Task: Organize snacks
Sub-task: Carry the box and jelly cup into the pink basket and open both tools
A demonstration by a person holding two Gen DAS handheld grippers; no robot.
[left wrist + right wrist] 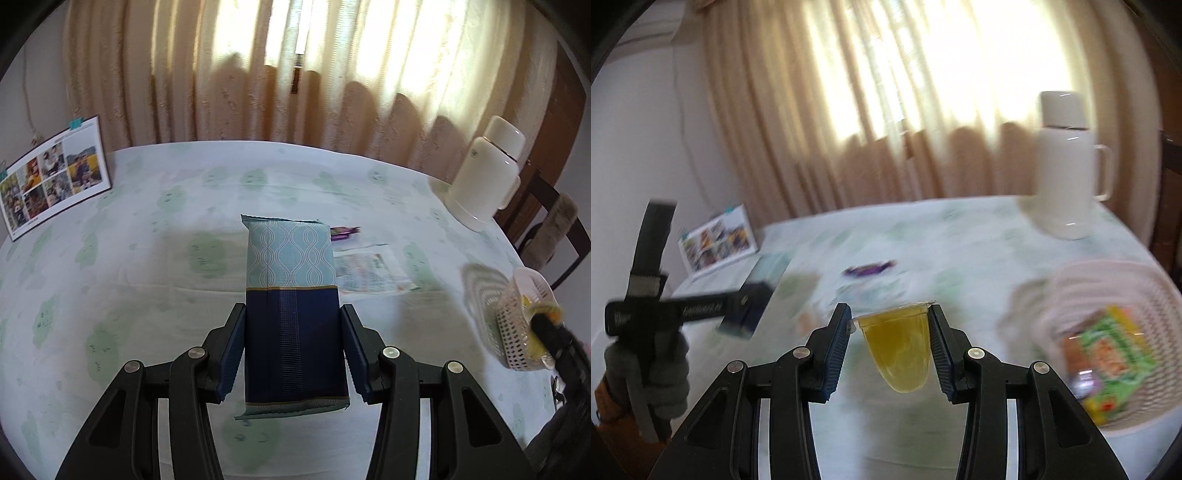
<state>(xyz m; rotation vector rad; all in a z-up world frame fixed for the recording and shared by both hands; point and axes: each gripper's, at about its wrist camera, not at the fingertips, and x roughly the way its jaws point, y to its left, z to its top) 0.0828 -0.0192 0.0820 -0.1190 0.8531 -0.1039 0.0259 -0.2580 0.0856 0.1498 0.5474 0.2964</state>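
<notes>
Left tongs [293, 350] clamped on blue packet [293, 295], right tongs [890, 347] on jelly cup [895, 350], above green-patterned tablecloth [147, 258], beige curtains [258, 74] behind.

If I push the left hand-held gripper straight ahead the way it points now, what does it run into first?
Probably the tablecloth-covered table. The left hand-held gripper holds the blue snack pack, whose far end leads. The purple candy and flat printed packet lie slightly right of that line. Depth is unclear, so the curtain could come first.
</notes>
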